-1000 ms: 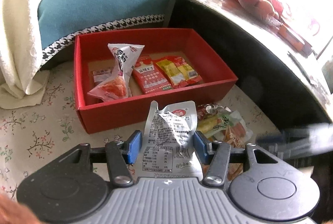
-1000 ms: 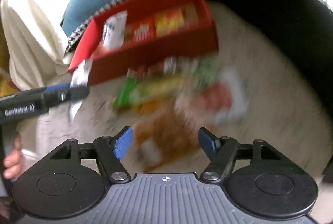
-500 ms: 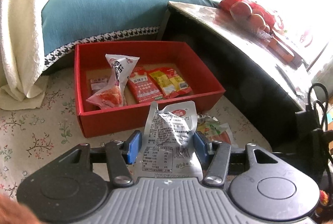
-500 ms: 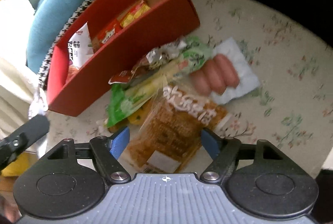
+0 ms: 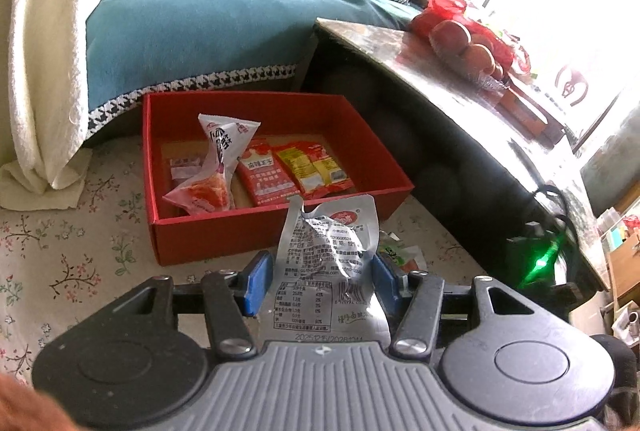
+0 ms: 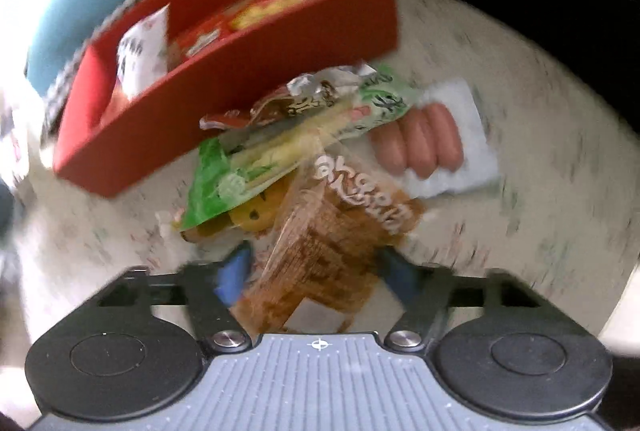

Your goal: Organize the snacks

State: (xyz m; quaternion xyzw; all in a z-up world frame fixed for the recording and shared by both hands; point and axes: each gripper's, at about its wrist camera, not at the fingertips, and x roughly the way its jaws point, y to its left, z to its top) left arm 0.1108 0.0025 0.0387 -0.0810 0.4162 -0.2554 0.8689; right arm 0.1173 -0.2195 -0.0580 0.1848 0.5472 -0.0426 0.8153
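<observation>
silver snack packet (image 5: 328,263) clamped between left fingers (image 5: 256,283) | brown packet (image 6: 324,255) between closing right fingers (image 6: 234,277) (blurred)

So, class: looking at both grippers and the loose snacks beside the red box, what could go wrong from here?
1. The crinkled silver foil packet is pinched only at its edges by the left gripper; it could slip.
2. The right gripper is closing around the brown crinkly biscuit bag, which overlaps the green wrapper; neighbours may drag along.

Loose packets (image 6: 320,167) just before box (image 6: 224,111)
</observation>
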